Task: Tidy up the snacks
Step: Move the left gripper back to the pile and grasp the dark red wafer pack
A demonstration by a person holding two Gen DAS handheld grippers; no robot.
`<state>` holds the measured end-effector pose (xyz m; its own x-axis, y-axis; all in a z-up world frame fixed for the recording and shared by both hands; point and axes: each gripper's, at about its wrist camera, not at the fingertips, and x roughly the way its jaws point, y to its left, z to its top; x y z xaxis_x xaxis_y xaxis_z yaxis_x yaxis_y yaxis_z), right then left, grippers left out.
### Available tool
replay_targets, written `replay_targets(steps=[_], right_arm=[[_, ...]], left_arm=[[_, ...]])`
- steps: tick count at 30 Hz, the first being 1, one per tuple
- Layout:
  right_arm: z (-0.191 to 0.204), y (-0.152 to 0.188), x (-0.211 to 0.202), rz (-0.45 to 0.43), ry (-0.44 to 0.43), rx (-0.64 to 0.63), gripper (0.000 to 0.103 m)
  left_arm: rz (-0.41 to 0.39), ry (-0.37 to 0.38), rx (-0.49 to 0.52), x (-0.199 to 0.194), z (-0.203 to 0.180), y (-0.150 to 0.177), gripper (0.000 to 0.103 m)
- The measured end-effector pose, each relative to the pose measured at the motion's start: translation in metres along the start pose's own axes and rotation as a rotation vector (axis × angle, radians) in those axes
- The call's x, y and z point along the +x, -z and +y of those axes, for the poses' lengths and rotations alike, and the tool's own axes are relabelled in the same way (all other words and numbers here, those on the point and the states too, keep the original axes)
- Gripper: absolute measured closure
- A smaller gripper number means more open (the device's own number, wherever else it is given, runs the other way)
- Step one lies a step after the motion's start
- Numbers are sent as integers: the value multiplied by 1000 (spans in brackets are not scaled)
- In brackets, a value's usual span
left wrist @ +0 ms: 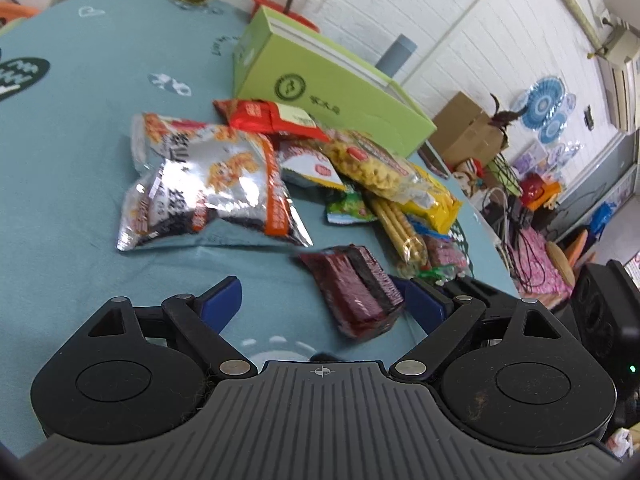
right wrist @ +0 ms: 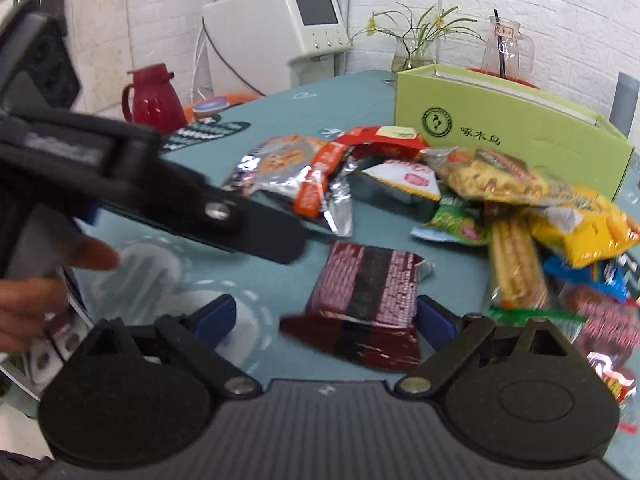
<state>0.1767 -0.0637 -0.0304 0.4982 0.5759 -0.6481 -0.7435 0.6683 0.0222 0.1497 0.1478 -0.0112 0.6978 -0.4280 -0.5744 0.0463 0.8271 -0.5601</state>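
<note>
Between the gaping right tongs (right wrist: 326, 316), seemingly untouched, lies the maroon packet (right wrist: 362, 300).

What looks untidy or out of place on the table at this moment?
The snack packets lie in a loose, overlapping heap beside the green box, none in it. One dark red packet lies apart, nearer the grippers. Nothing looks spilled or torn.

My left tool (left wrist: 320, 304) and right tool (right wrist: 326, 316) both tilt downward, jaws spread wide, nothing clamped. Left tool's body sits up-left of my right tool; my hand (right wrist: 36, 300) grips it.
</note>
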Motion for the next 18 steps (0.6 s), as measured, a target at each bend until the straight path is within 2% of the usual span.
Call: replay_targets(steps=[4, 7, 10, 11, 12, 13, 14, 18], right_arm=[[-2, 0, 1, -8, 93, 16, 10], [-5, 3, 4, -8, 81, 66, 9], [-2, 8, 4, -33, 95, 46, 11], [0, 9, 4, -43, 103, 33, 22], [0, 9, 2, -56, 93, 25, 30], [0, 8, 1, -54, 84, 28, 35], [1, 6, 0, -48, 90, 26, 35], [-1, 2, -13, -75, 90, 28, 35]], left_arm=[[20, 14, 25, 14, -11, -1, 26], [33, 10, 45, 26, -18, -4, 26], [41, -7, 63, 34, -21, -2, 28], [41, -18, 80, 35, -23, -2, 35], [51, -23, 99, 37, -25, -1, 58], [78, -6, 112, 40, -27, 0, 74], [94, 9, 111, 42, -27, 1, 77], [76, 10, 135, 33, -40, -1, 80]])
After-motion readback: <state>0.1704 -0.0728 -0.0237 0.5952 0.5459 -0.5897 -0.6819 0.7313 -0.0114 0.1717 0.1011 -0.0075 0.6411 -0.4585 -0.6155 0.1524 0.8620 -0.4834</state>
